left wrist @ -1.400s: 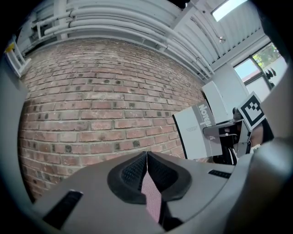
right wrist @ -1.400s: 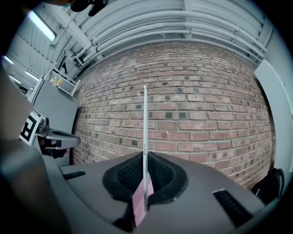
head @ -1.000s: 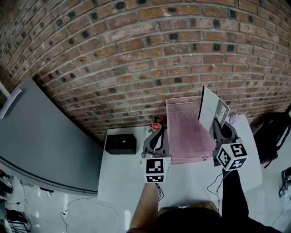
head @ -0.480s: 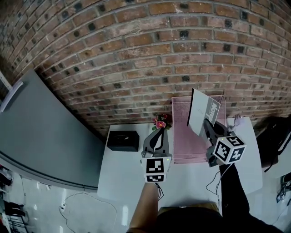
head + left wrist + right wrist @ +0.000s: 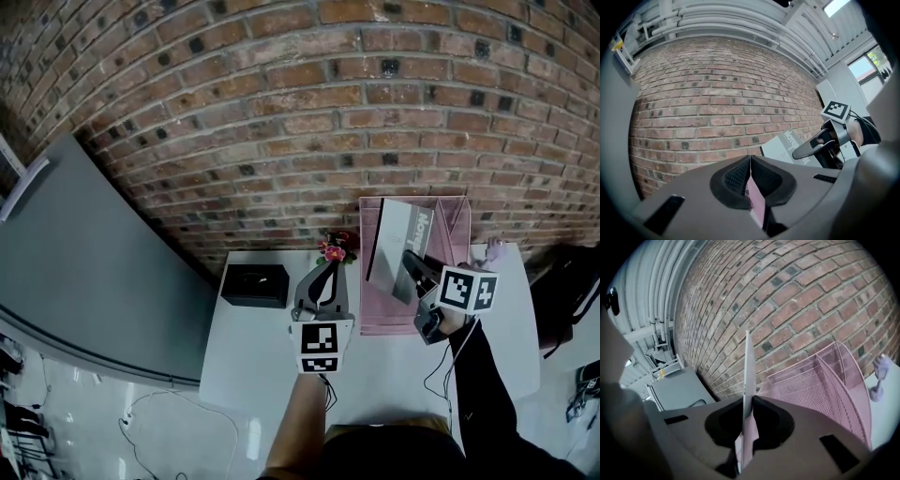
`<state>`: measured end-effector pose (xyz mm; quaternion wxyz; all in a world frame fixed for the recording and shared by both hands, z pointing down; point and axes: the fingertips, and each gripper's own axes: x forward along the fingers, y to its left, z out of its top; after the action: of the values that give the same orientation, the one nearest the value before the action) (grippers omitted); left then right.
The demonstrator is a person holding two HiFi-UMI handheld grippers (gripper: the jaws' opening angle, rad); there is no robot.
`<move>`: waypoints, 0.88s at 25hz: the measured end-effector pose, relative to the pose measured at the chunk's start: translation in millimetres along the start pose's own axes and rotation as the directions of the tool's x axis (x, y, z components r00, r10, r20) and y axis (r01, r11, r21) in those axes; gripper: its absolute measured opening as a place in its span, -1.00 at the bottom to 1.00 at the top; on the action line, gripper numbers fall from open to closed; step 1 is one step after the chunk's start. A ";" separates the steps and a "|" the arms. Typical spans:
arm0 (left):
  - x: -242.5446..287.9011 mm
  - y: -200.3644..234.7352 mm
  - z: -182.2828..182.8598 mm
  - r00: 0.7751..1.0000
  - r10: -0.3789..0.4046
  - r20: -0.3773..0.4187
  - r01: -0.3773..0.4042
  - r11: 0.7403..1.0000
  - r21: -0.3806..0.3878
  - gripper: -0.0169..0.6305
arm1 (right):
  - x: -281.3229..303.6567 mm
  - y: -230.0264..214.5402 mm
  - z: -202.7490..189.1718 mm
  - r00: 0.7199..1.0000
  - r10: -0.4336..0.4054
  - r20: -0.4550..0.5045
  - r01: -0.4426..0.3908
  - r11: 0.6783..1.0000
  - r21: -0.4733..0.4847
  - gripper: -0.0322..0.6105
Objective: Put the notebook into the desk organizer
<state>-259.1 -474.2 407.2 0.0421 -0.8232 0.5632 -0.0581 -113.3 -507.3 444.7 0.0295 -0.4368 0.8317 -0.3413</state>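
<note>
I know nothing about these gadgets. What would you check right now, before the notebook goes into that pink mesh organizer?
1. Grip: the right gripper is shut on the notebook at its lower edge: ok.
2. Pose: the notebook stands on edge, tilted, its thin side toward the right gripper view: ok.
3. Target: the pink mesh organizer is in view just beyond the notebook: ok.
4. Lined up with one slot: cannot tell.
5. Left gripper: jaws together, empty, left of the organizer and clear of the notebook: ok.
6. Notebook inside the organizer: not ok, not yet.
</note>
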 end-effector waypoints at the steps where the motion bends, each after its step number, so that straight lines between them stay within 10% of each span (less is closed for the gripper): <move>1: -0.4 1.4 0.3 1.000 0.002 0.001 -0.002 1.000 -0.001 -0.90 | 2.0 -1.2 0.6 1.000 -0.009 -0.001 0.009 1.000 0.002 -0.81; 13: 1.3 5.9 -2.9 1.000 0.010 -0.001 -0.010 1.000 -0.011 -0.90 | 24.6 -22.0 9.2 0.967 -0.247 -0.065 0.212 0.918 -0.334 -0.75; 22: 2.7 11.5 -6.4 1.000 0.019 -0.007 -0.020 1.000 -0.015 -0.90 | 43.7 -24.9 10.7 0.935 -0.353 -0.032 0.272 0.772 -0.574 -0.68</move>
<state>-269.6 -480.9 412.0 0.0345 -0.8177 0.5718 -0.0564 -118.9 -555.3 462.2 -0.2149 -0.5336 0.8104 -0.1114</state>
